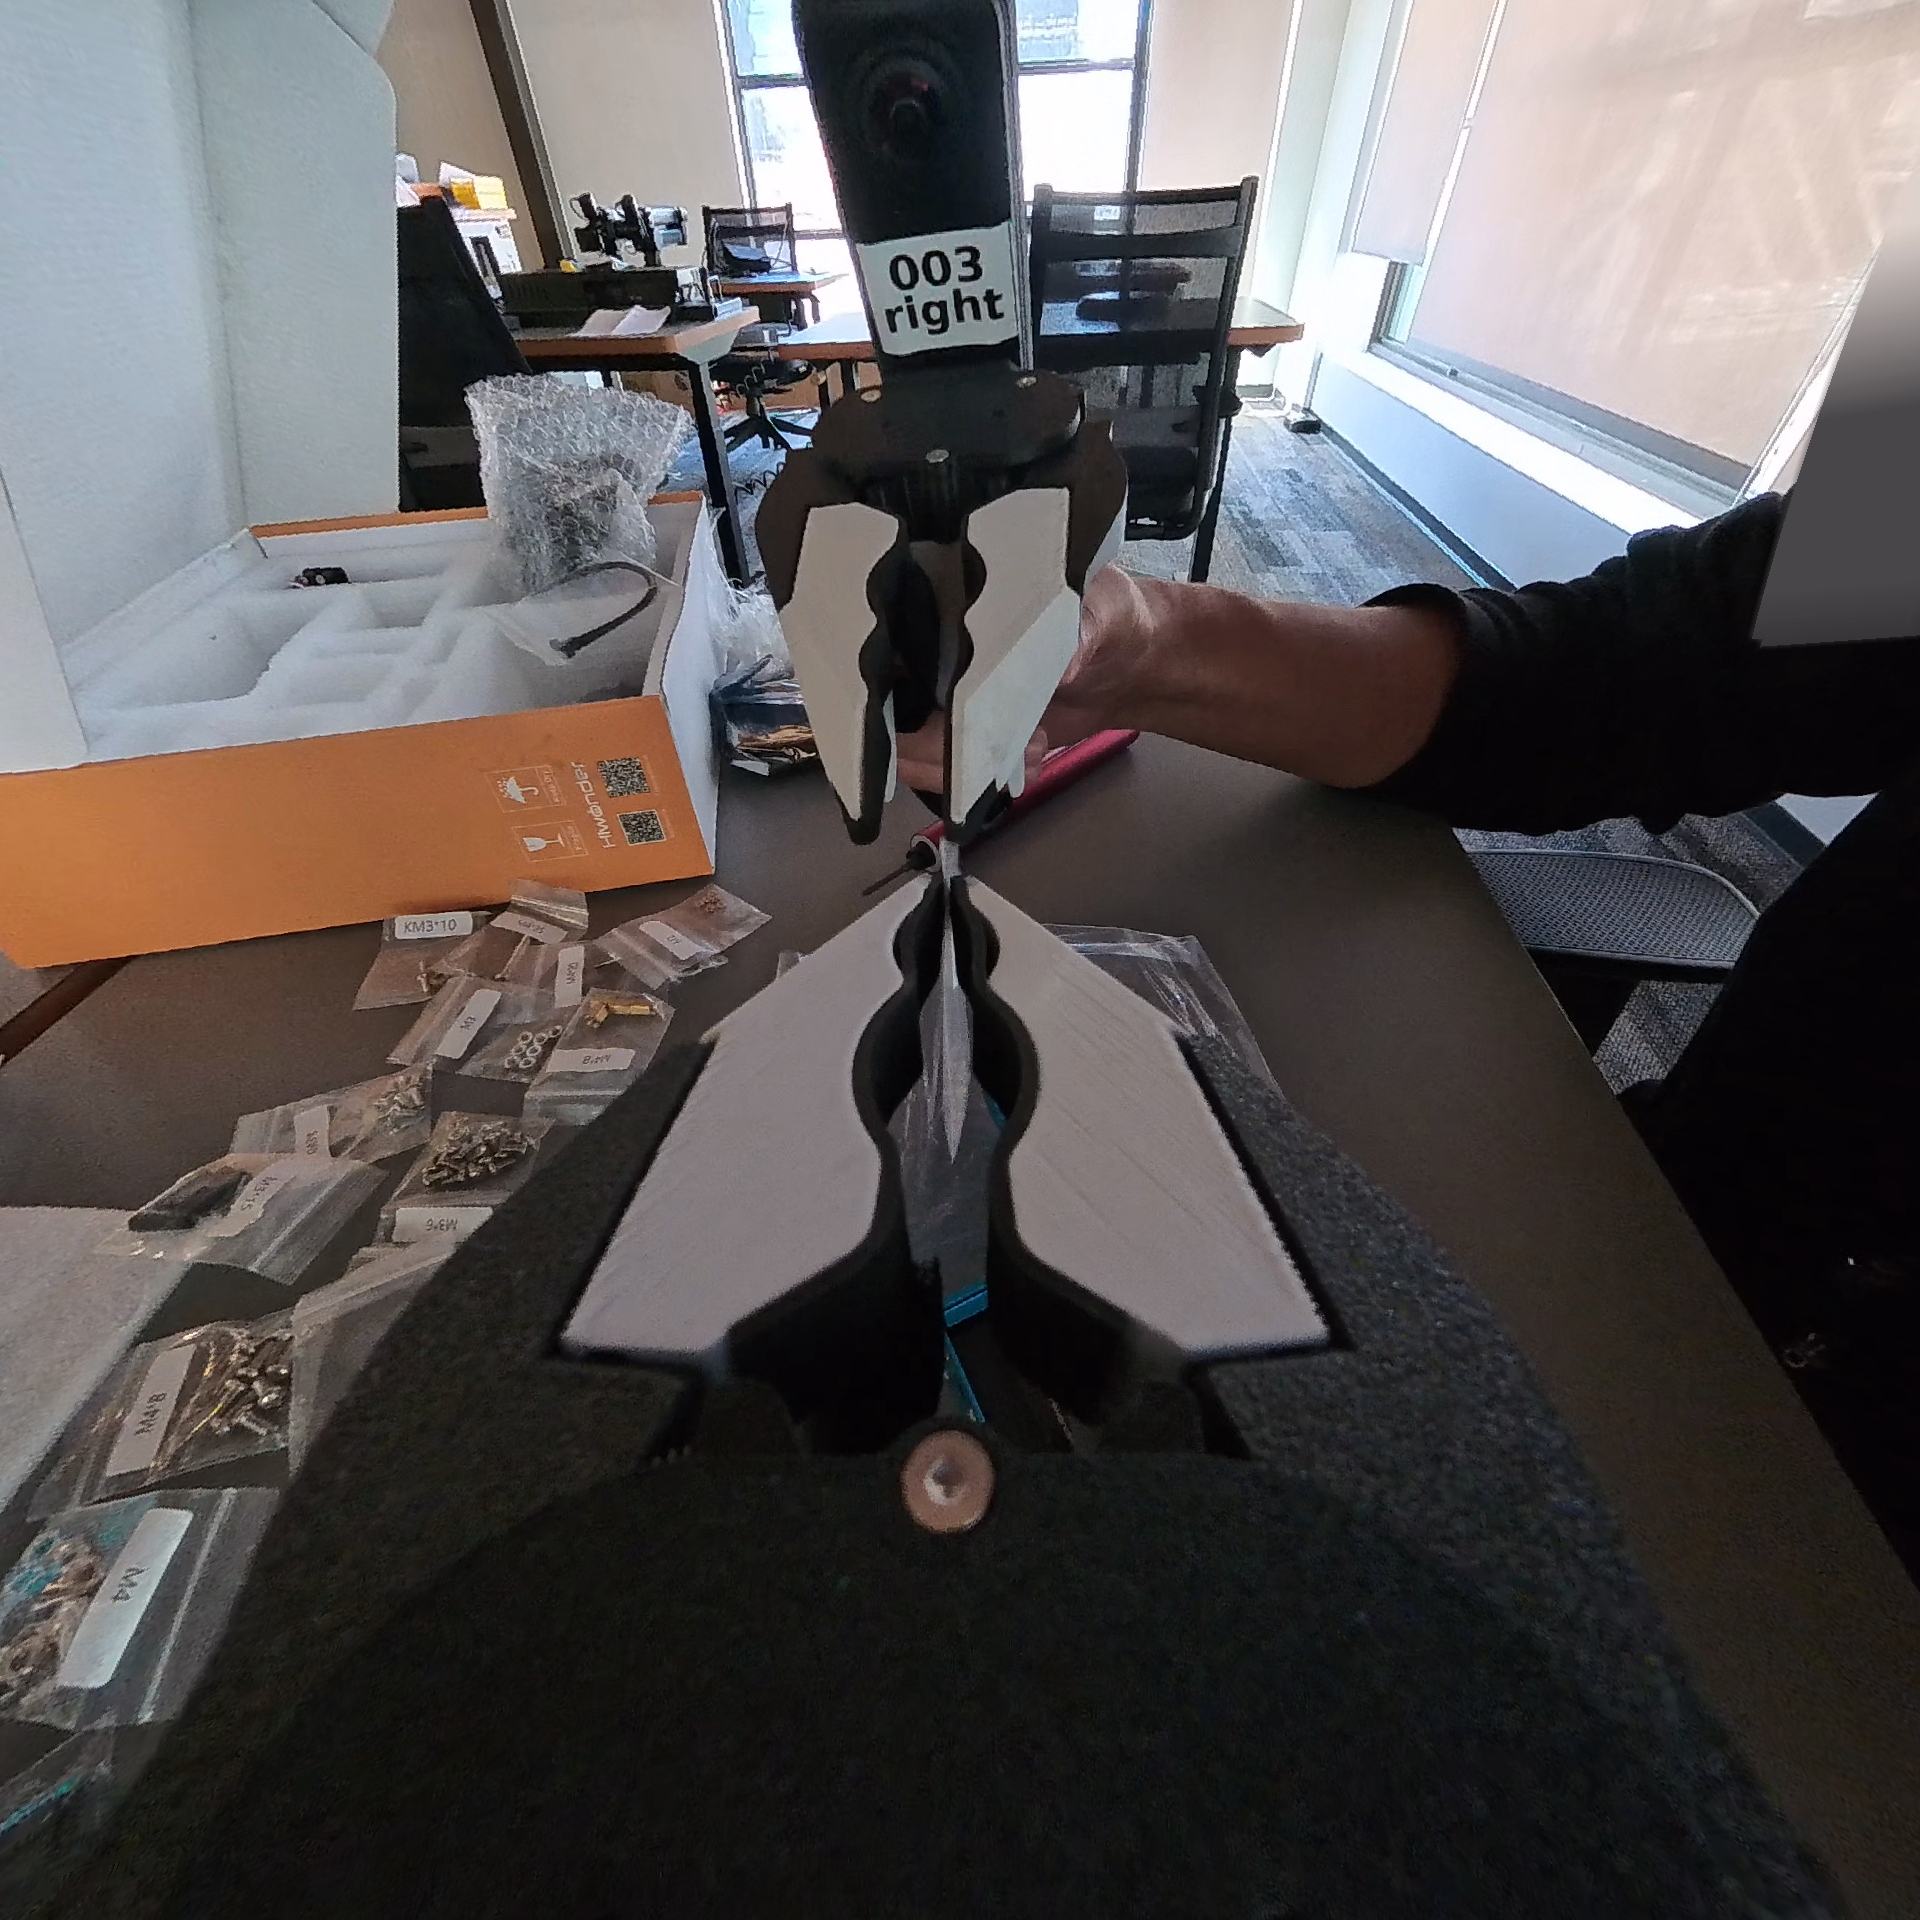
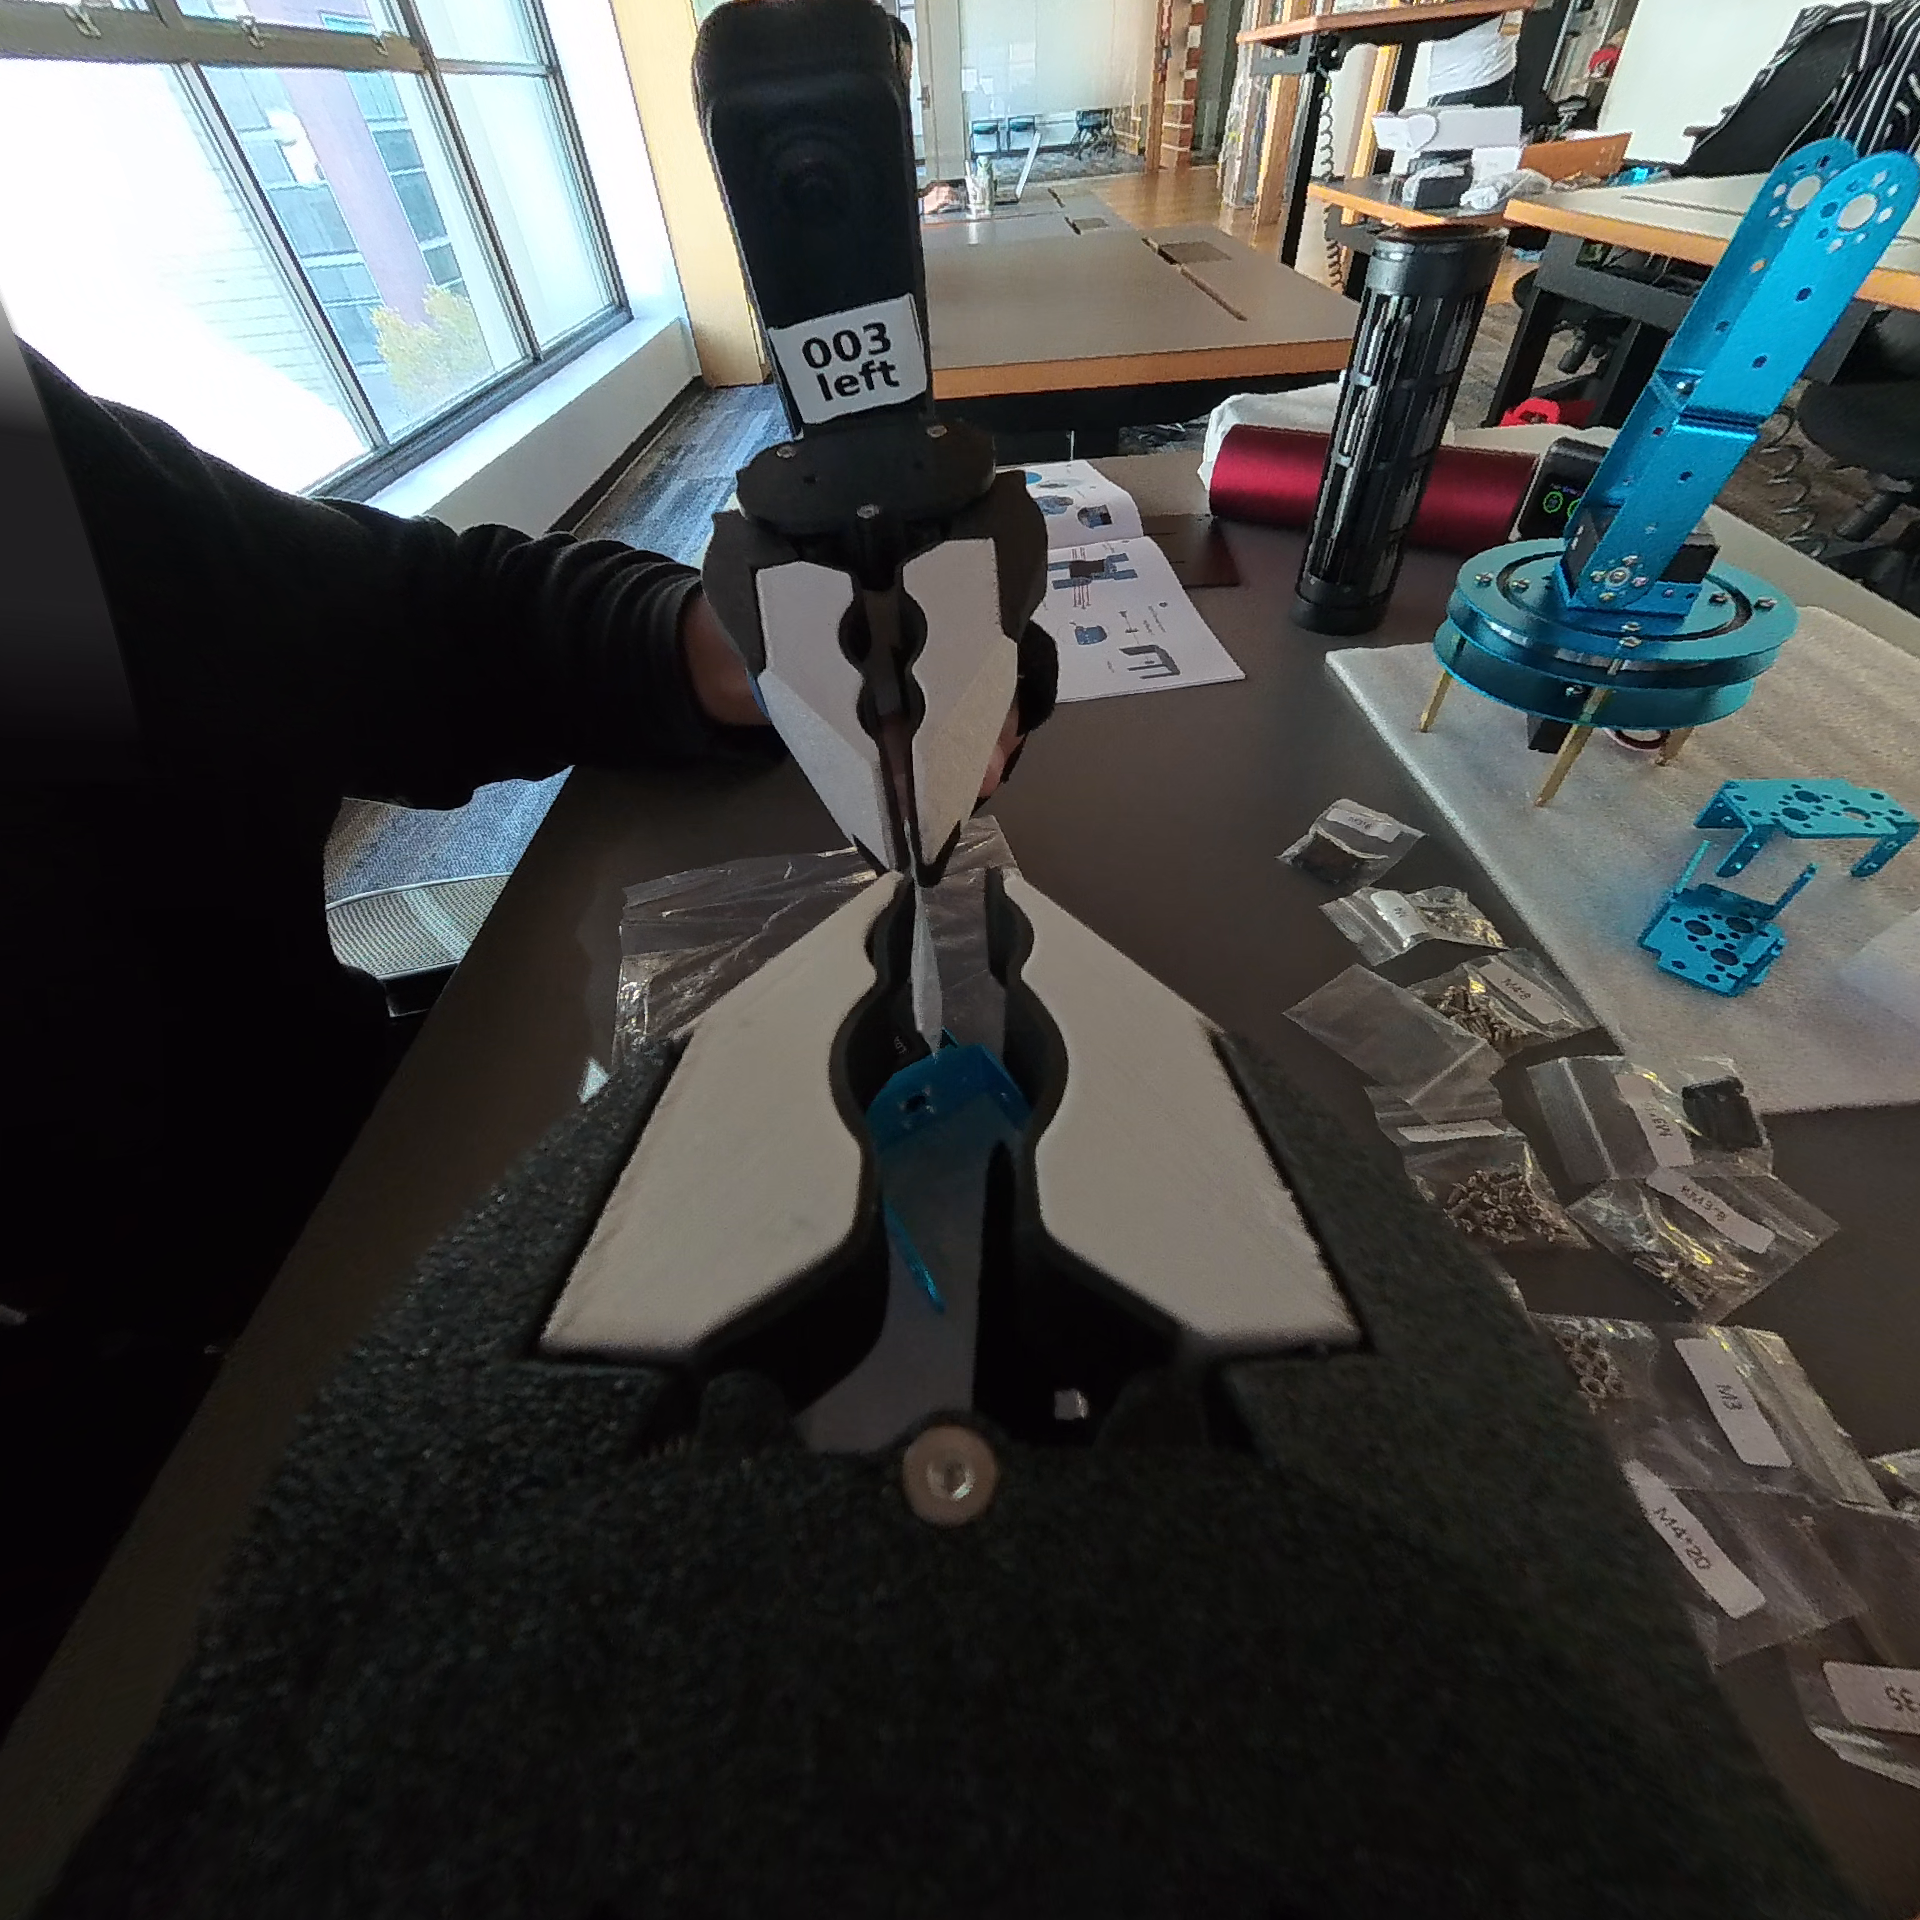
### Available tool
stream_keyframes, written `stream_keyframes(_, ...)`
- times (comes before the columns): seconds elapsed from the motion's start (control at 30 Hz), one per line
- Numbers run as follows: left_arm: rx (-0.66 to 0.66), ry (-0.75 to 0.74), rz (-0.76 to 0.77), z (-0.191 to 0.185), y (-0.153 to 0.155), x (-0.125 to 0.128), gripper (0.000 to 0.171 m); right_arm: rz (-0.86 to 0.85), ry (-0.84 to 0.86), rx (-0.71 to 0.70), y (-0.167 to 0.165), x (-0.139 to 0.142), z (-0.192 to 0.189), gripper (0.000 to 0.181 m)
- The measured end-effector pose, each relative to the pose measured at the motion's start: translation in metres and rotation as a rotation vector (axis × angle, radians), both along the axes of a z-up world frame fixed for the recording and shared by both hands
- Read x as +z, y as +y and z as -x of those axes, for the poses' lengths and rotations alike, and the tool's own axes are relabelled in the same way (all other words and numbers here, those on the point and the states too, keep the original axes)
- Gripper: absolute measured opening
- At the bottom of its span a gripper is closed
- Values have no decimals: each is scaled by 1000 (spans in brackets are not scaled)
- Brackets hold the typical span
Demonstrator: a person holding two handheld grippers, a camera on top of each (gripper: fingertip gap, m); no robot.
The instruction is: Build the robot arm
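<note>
My left gripper [image 1: 951, 899] is clenched on the thin upper edge of a clear plastic bag [image 1: 951, 987]. The film stands as a pale strip pinched between my two pads, running from centre toward 12 o'clock. My right gripper [image 2: 940, 883] meets it tip to tip. Its fingers stand a little parted, with the film running through the gap, and I see no pinch there.

The bag's load is a blue metal bracket [image 2: 940, 1101]. It sits low between my right fingers, toward 6 o'clock of the tips, above the dark table [image 1: 1351, 1039].

The film is slick and I have only its edge, so I judge that the left pinch bears everything. It wants steady pressure, and the heavy bracket should be kept from swinging.

In the left wrist view, small screw bags [image 1: 457, 1091] lie at 9 o'clock and an orange box [image 1: 343, 810] at 10. A red-handled screwdriver [image 1: 1070, 753] lies just behind the right gripper.

In the right wrist view, a blue turntable assembly [image 2: 1621, 613] stands at 2 o'clock. An open leaflet [image 2: 1132, 623] lies at 1.
</note>
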State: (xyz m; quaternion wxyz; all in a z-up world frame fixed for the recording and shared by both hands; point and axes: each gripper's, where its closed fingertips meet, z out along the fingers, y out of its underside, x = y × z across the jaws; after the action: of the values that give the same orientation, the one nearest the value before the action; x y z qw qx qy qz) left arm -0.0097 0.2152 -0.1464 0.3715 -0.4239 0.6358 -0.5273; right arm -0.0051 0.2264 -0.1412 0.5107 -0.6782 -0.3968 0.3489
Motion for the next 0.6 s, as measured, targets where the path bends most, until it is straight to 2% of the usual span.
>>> stream_keyframes(0.33, -5, -3, -34, 0, -2, -2, 0, 19, -44, 27, -4, -9, 3, 10)
stream_keyframes(0.6, 7, -7, -89, 0, -1, -4, 0, 59, -49, 56, -9, -10, 6, 0)
